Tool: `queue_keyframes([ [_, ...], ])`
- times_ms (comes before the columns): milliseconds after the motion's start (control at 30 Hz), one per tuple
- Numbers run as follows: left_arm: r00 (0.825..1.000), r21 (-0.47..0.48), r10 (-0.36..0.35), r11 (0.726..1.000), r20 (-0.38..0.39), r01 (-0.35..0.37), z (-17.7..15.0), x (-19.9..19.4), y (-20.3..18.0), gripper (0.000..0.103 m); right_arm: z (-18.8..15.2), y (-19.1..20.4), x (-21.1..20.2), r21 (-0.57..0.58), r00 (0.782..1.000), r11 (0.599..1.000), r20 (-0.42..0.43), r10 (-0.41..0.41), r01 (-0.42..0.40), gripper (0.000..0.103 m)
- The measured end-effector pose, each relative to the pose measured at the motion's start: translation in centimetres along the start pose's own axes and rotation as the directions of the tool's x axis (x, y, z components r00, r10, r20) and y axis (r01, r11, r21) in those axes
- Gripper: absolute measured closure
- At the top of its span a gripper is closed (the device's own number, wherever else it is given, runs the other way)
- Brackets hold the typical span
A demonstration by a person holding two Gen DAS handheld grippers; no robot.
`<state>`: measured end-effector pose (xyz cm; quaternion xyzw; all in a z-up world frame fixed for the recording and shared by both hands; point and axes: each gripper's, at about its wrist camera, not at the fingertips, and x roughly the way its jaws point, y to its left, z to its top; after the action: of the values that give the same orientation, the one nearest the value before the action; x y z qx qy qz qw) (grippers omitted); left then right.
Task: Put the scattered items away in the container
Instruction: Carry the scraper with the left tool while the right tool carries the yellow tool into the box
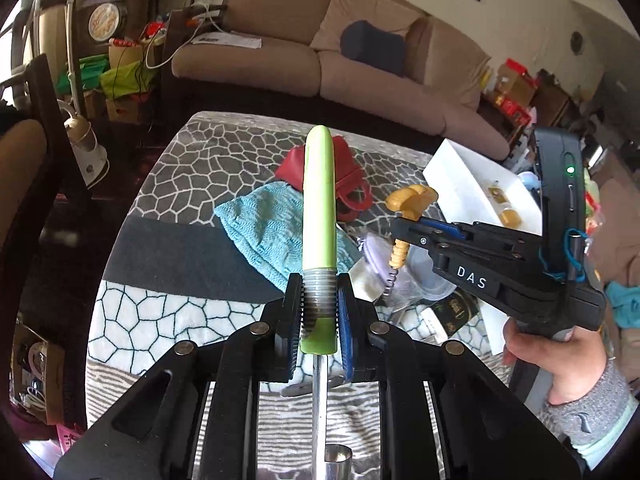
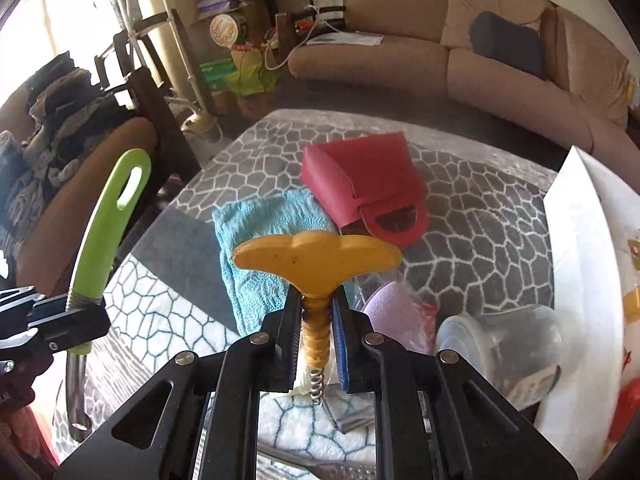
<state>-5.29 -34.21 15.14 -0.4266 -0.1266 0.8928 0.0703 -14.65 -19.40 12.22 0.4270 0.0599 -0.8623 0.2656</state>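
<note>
**Two tools lifted, box is next**

The left gripper is clamped on the green tool; the right gripper is clamped on the corkscrew. Both are held above the table. The carrying step seems in hand. Next, I think, each must travel to the white box at the right and be released inside.

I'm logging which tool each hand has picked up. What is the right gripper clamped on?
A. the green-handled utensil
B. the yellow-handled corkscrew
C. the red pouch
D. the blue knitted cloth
B: the right gripper is shut on the ribbed shaft of the yellow-handled corkscrew, its metal spiral showing below the pads, while the green-handled utensil sits in the left gripper.
</note>
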Motion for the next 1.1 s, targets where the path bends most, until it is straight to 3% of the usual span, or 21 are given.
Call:
queue_keyframes([
  [367, 0.998, 0.058, -0.007, 0.998, 0.061, 0.003, 2.6, -5.5, -10.4, 0.088, 1.3, -2.5, -13.6, 0.041, 0.992, 0.999, 0.126, -0.001, -0.004, 0.089],
  [567, 0.994, 0.066, -0.084, 0.995, 0.070, 0.080, 3.7, -5.5, -17.4, 0.088, 0.4, -6.8, -20.8, 0.082, 0.984, 0.997, 0.177, -0.026, 0.012, 0.089],
  [833, 0.990, 0.122, -0.140, 0.983, 0.009, 0.138, 3.7, 0.0, -27.9, 0.088, -2.8, -15.6, -25.6, 0.153, 0.982, 0.987, 0.174, -0.079, 0.052, 0.089],
  [1100, 0.986, 0.139, -0.136, 0.979, -0.095, 0.149, 1.5, 8.9, -33.7, 0.088, -7.4, -23.9, -23.4, 0.238, 0.993, 0.969, 0.089, -0.082, 0.059, 0.089],
])
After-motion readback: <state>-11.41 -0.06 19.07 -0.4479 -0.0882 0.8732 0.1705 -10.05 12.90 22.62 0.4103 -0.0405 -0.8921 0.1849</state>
